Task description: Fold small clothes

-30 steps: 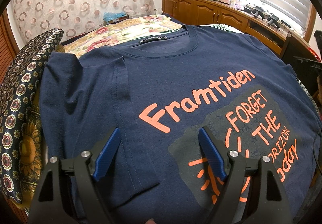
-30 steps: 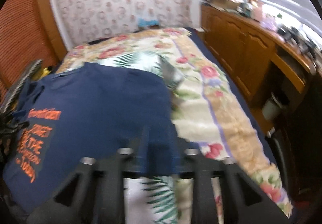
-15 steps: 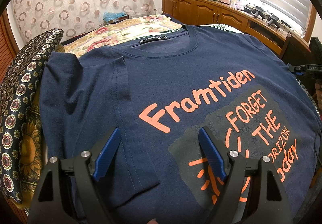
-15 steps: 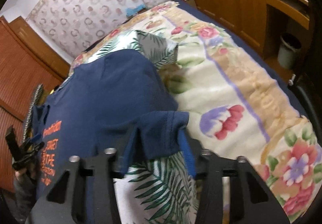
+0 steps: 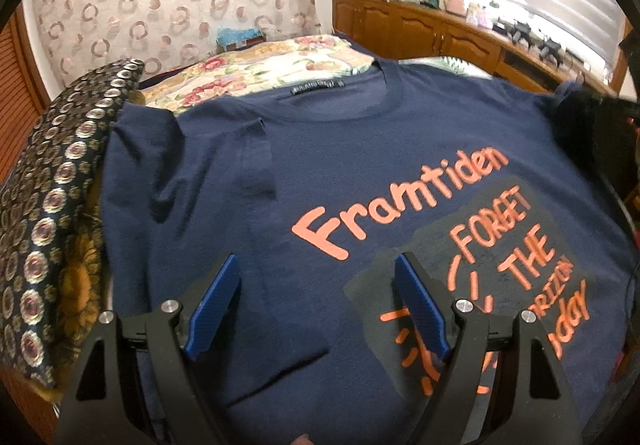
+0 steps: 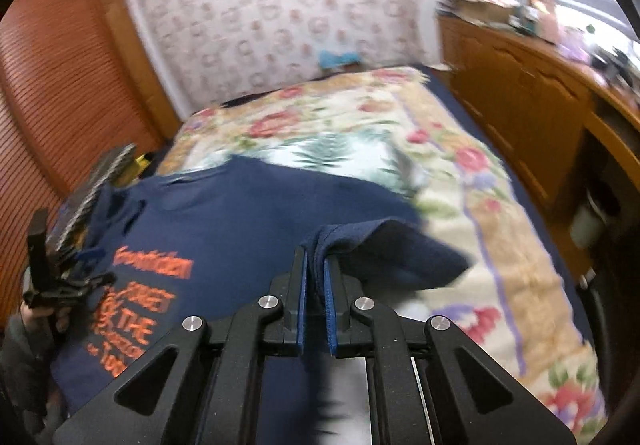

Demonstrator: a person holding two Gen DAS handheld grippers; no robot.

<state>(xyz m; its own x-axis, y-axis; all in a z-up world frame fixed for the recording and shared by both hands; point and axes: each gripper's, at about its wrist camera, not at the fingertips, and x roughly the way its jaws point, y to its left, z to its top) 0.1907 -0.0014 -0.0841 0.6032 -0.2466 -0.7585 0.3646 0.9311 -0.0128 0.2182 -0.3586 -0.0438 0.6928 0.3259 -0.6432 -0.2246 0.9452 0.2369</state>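
Observation:
A navy T-shirt [image 5: 360, 165] with orange lettering lies face up on the bed, its left sleeve [image 5: 260, 173] folded in over the chest. My left gripper [image 5: 316, 259] hovers open above the lower chest, with nothing between its blue pads. In the right wrist view the shirt [image 6: 224, 221] spreads to the left. My right gripper [image 6: 316, 257] has its jaws closing, and the pads press on the edge of the right sleeve [image 6: 392, 245], which is raised off the bedspread. The left gripper [image 6: 52, 269] shows at the far left, held by a hand.
A floral bedspread [image 6: 440, 165] covers the bed beyond and to the right of the shirt. A dark patterned cloth [image 5: 52, 205] lies along the shirt's left side. Wooden cabinets [image 6: 520, 93] line the right wall, with a bin [image 6: 588, 221] below. A louvred wooden door [image 6: 60, 85] stands on the left.
The right gripper's jaws have closed on the sleeve edge and lifted it off the bedspread. The left gripper has stayed open over the shirt.

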